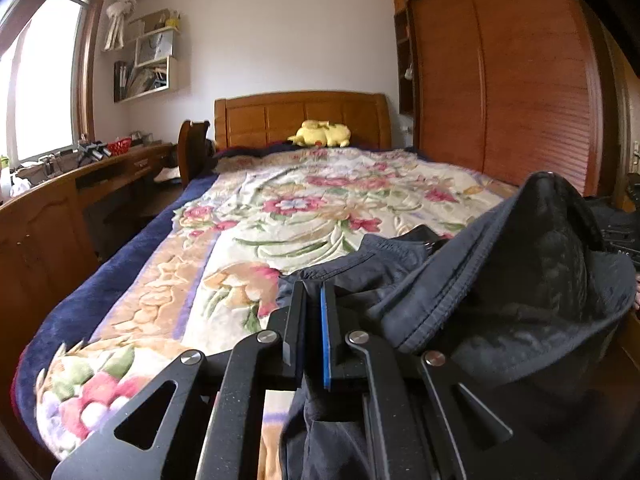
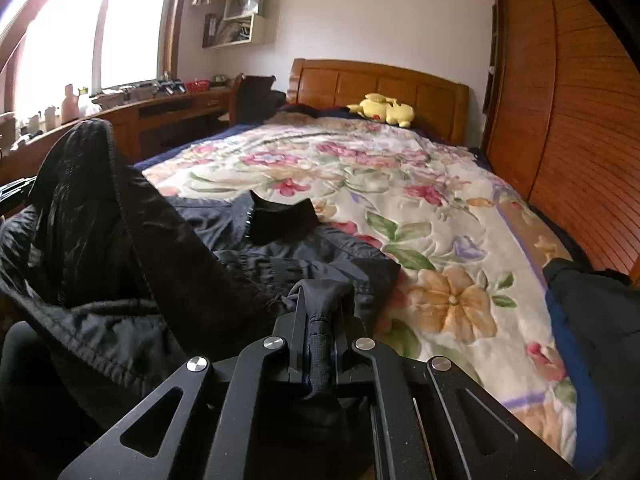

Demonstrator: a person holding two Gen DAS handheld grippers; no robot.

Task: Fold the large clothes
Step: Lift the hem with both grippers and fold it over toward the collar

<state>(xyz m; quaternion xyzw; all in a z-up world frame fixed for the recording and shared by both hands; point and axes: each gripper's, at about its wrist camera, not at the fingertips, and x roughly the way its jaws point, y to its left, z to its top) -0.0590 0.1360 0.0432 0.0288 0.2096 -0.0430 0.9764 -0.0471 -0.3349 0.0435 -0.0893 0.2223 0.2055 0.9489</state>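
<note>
1. The dark jacket [image 2: 224,240] is lying partly on the foot end of the bed [image 2: 460,208], collar toward the headboard, while its near part is hanging off the bed's foot edge in a raised, bunched hump between the two grippers.
2. The left gripper [image 1: 314,292] is pinching a thin edge of the jacket; its fingers [image 1: 327,320] are standing closed on the fabric, which is trailing down behind them.
3. The right gripper [image 2: 322,300] is clamping a thicker roll of the jacket, fingers closed on it.
4. Risk: the left pinch is looking shallow. Any sideways tug may be enough to slip the hem out, dropping that side off the foot edge.
5. Risk: the hump between the grippers is sagging unevenly; if laid down like this, it is likely trapping creases and giving a skewed fold.
6. Risk: the floral blanket [image 1: 280,208] is already rumpled; dragging the jacket across it may be bunching both layers.
7. A second dark garment [image 2: 592,320] is lying at the bed's right edge, near enough to be snagged.
</note>
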